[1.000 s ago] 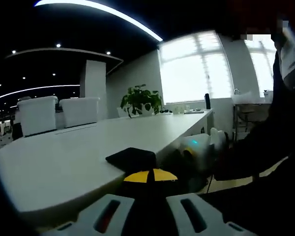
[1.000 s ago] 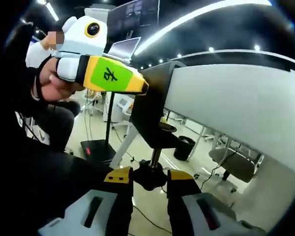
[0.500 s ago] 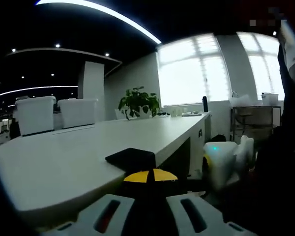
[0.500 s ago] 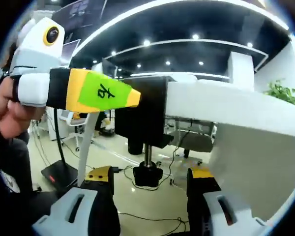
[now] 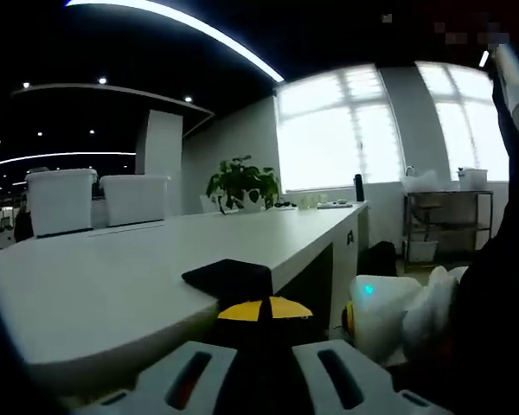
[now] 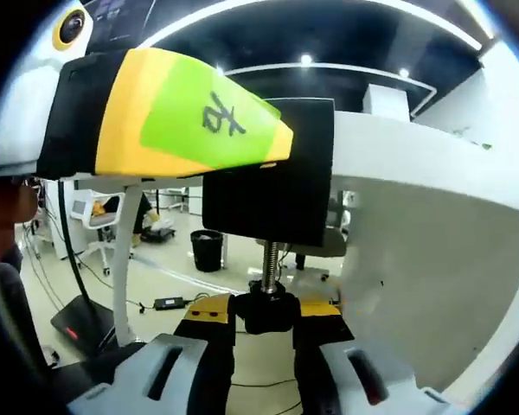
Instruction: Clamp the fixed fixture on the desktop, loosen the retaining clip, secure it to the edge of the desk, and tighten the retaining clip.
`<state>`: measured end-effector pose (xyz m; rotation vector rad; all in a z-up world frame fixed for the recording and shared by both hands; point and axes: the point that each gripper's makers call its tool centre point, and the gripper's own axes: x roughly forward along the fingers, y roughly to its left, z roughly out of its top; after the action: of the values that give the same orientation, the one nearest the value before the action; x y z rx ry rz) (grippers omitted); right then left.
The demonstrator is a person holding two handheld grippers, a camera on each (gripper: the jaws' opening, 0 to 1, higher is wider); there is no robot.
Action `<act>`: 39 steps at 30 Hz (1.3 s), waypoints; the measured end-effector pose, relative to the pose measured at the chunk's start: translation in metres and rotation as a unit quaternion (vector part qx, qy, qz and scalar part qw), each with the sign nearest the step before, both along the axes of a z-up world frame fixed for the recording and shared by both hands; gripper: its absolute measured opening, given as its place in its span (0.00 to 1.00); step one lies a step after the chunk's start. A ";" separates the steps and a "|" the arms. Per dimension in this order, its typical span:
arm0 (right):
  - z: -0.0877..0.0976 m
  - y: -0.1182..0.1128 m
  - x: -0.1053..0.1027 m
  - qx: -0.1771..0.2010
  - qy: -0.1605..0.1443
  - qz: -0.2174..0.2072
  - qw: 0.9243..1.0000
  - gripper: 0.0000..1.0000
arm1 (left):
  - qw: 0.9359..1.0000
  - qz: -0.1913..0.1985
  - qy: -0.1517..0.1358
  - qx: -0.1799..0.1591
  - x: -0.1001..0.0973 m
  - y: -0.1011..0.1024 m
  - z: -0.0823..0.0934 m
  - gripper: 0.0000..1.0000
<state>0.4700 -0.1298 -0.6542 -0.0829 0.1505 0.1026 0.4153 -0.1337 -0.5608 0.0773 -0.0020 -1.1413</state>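
Now, at the desk edge. Black clamp fixture (image 6: pixel 272 173) sits hooked over the edge of the white desk (image 5: pixel 138 277): its top plate (image 5: pixel 231 278) lies flat on the desktop near the corner, its body hangs down the side, and the threaded screw (image 6: pixel 270 259) runs down to a black knob (image 6: pixel 268 307) below.

Left gripper (image 5: pixel 264 316) comes in at desktop level; its yellow-tipped jaws are closed narrow on the fixture's top end. Judged purpose: steadying the fixture against the edge so it cannot swing or drop while the screw is worked. In the right gripper view the same gripper (image 6: pixel 182 117) shows from the side, yellow and green nose pressed against the fixture's upper body, a hand (image 6: pixel 9 216) behind it.

Right gripper (image 6: pixel 266 313) sits under the desk, looking up along the screw. Its jaws stand narrow, one on each side of the knob and touching it, so it looks gripped. That placement suits turning the knob, the retaining clip of the task.

Step in hand, as judged: fixture already on the desk edge, tightening under way or about to start. Cannot tell how far the screw pad has closed on the underside; it is hidden behind the fixture body.

Risk: knob is small and round, jaws may slip when twisted

Further along the desktop: a potted plant (image 5: pixel 242 180) and two white bins (image 5: pixel 99 199)
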 end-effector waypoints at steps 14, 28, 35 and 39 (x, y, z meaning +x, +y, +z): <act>-0.001 0.016 0.002 -0.034 0.011 0.266 0.963 0.22 | 1.000 0.004 -0.001 -0.002 0.001 0.001 0.000 0.02; 0.001 0.021 -0.005 -0.066 -0.013 0.389 0.919 0.22 | 1.000 -0.003 -0.001 0.011 0.001 -0.002 -0.003 0.02; -0.001 0.016 -0.001 -0.098 -0.020 0.365 0.926 0.24 | 1.000 -0.010 0.002 0.009 0.000 -0.003 -0.003 0.02; 0.000 0.012 0.000 -0.086 -0.017 0.308 0.947 0.28 | 1.000 -0.019 0.001 0.008 0.000 -0.004 -0.003 0.02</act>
<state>0.4700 -0.1180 -0.6538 -0.3063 0.0940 0.7145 0.4149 -0.1376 -0.5639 0.0909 0.0085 -1.1796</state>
